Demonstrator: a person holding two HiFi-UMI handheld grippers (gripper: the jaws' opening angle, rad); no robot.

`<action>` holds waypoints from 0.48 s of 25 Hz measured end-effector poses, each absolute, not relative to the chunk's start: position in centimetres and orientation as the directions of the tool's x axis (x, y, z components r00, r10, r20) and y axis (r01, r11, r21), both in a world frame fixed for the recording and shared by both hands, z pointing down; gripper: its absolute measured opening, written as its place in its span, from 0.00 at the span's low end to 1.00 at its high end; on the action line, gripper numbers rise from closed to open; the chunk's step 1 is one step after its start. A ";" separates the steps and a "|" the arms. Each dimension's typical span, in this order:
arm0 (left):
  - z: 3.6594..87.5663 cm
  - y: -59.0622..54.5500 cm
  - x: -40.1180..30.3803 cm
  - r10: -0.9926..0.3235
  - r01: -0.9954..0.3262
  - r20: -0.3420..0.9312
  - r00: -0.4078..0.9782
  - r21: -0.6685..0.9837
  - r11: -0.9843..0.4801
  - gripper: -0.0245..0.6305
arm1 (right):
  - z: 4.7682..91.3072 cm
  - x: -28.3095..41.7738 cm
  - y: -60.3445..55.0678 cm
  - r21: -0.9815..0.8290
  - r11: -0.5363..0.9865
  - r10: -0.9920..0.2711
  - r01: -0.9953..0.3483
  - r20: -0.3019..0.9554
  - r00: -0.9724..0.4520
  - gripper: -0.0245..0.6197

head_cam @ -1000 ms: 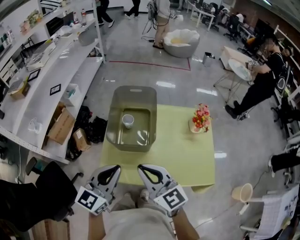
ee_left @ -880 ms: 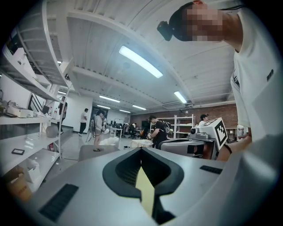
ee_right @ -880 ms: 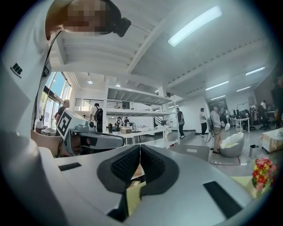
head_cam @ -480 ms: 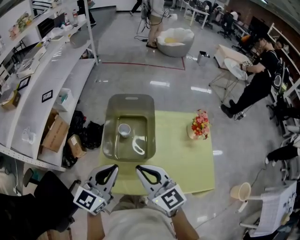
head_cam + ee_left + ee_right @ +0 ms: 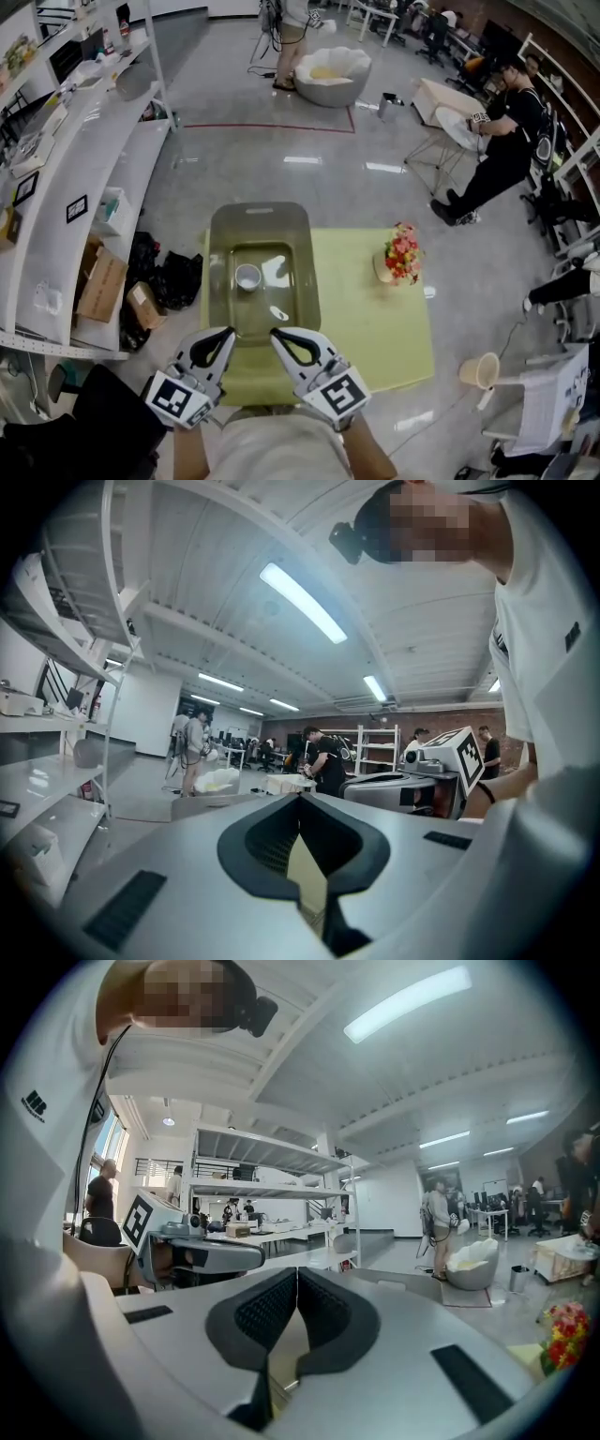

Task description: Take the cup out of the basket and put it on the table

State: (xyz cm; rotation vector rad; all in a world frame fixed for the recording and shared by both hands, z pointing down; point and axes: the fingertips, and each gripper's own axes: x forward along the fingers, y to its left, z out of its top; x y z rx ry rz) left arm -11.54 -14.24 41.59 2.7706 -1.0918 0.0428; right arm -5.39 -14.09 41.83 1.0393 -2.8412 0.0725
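- Square pale yellow-green table top [image 5: 375, 319]: plain, no pattern.
- Translucent olive-grey plastic basket [image 5: 260, 217], far-left part of the table: smoky tint, the table's yellow shows through.
- Small round white cup [image 5: 247, 277], inside the basket: plain white.
- Flower bunch [image 5: 403, 248], far right part of the table: pink, red, some green.
- Left gripper [image 5: 223, 335] and right gripper [image 5: 279, 335], at the table's near edge: light grey shells, black pads, black-and-white square markers.
- Floor [image 5: 281, 169] around the table: glossy grey, with a red line [image 5: 272, 127] beyond the far side.

This is an open-plan lab or office floor. Left of the yellow desk [image 5: 367, 330], long white shelves [image 5: 70, 178] carry gear, with cardboard boxes [image 5: 97, 284] beneath. Beyond the desk lies polished grey floor [image 5: 281, 159], then workstations [image 5: 412, 21] with chairs. To its right a person in black [image 5: 502, 150] sits working.
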 end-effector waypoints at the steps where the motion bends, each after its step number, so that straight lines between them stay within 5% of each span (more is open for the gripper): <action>1: 41.6 -14.7 -11.7 -0.670 -0.675 0.085 0.737 0.142 -0.724 0.05 | 41.9 -5.6 -14.5 -0.006 0.759 -0.645 -0.651 0.128 -0.754 0.05; 12: 42.4 -17.7 -12.8 -0.635 -0.638 0.078 0.769 0.169 -0.752 0.05 | 43.4 -7.0 -17.3 0.033 0.743 -0.661 -0.669 0.194 -0.725 0.05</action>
